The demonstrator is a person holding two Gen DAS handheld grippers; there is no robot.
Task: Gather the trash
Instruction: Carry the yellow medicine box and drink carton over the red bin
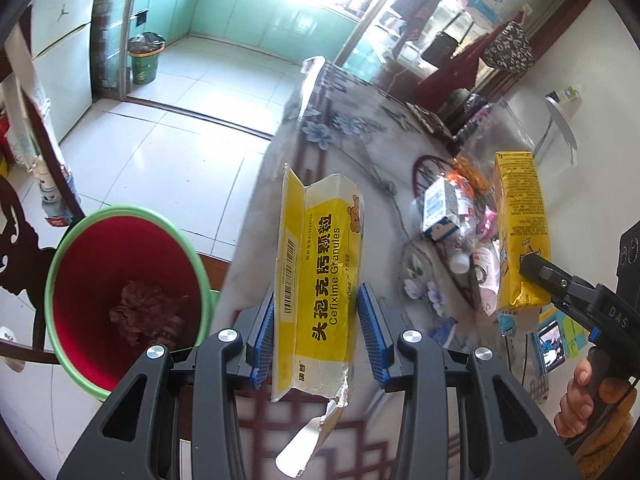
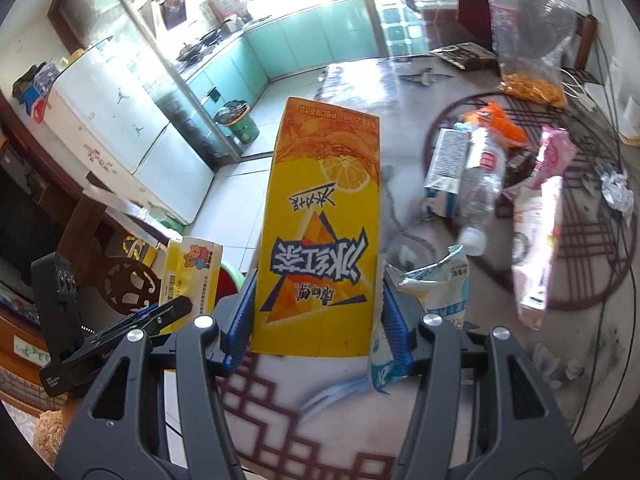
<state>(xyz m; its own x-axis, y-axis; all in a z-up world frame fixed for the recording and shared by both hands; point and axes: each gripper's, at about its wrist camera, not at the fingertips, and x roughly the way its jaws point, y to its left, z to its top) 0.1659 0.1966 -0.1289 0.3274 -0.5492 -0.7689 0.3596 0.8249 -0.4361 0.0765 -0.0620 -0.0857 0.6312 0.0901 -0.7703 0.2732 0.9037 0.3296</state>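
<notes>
Yellow Cefixime box (image 1: 320, 280), torn at its lower end, pinched between the blue pads of the left gripper (image 1: 320, 320), centre of the left wrist frame, over the table edge. Red bin (image 1: 120, 280) with green rim at lower left of that frame, on the floor, crumpled brown scrap inside. Yellow iced-tea carton (image 2: 320, 232) clamped upside down in the right gripper (image 2: 318, 320), centre of the right wrist frame. Blue-and-white wrapper (image 2: 436, 280) just beside its right pad. Further right on the patterned table (image 2: 440, 380): clear bottle (image 2: 482, 184), small milk carton (image 2: 444, 172), pink packets (image 2: 536, 240), clear bag of orange snacks (image 2: 532, 40) at upper right.
</notes>
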